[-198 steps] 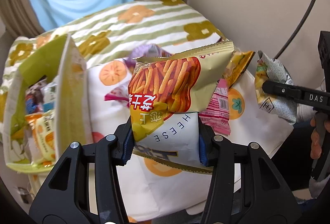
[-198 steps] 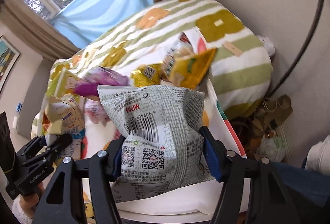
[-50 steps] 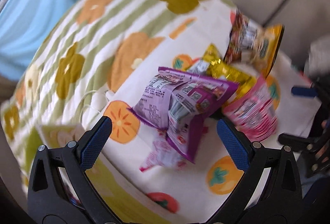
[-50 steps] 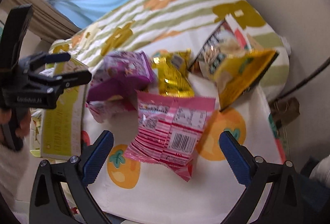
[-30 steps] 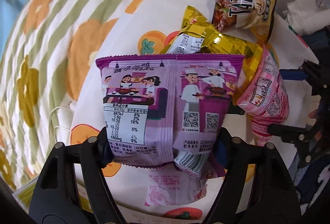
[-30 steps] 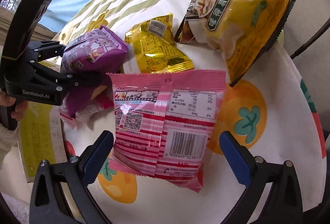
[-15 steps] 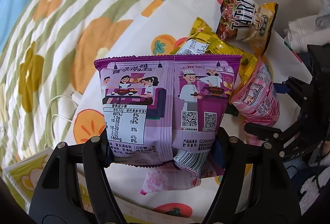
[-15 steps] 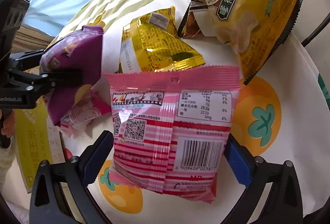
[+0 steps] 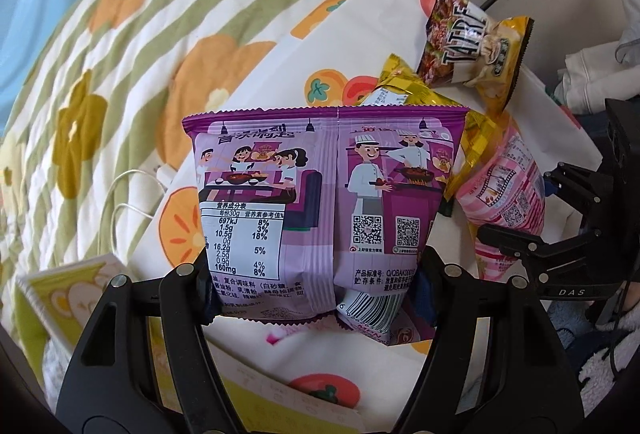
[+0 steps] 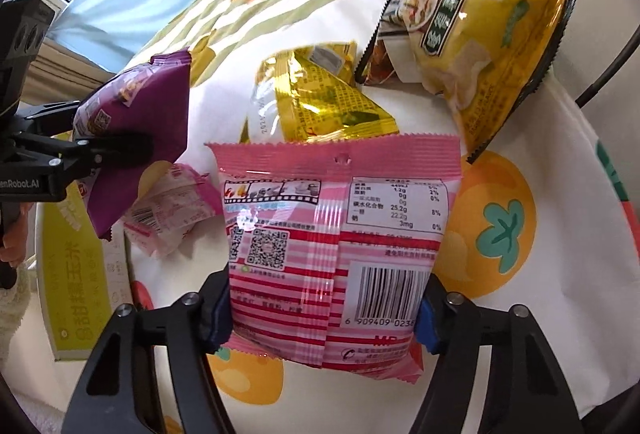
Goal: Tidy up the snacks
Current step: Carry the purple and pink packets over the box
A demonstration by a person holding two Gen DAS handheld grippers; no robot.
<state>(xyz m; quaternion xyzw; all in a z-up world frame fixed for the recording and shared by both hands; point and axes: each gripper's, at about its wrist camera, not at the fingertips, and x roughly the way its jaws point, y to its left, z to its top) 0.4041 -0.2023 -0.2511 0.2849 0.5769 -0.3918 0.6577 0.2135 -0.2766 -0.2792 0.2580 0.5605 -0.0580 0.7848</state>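
Left wrist view first: the purple packet (image 9: 324,206) is now clamped between the pads of the left gripper (image 9: 316,290) and is held upright ahead of the tool, lifted off the cloth (image 9: 280,66), where 1.7 s ago the jaws stood wide open around it as it lay there. Behind and to the right of the packet the gold packet (image 9: 420,98) and the yellow chip bag (image 9: 476,46) lie on the cloth, untouched, and a corner of the green box (image 9: 68,290) shows low on the left of the tool. A small pink wrapper (image 10: 168,210) is left lying where the purple packet was lifted from. Further right, in the right wrist view, the same change is seen: the right gripper (image 10: 324,318), which half a second ago was open with its pads apart from the pink packet (image 10: 340,234), is now closed on that packet's lower edge, both pads pressed against its sides. The packet is held just ahead of the tool; whether it is yet clear of the cloth cannot be told. The green box lies off to the left of this tool, beyond the other gripper. Both grasps are therefore judged complete, and the next step is likely to be the carrying of the two packets to the box, with three snacks left on the cloth afterwards. Puffed, slippery packets gripped near one edge may swing or slip in transit.
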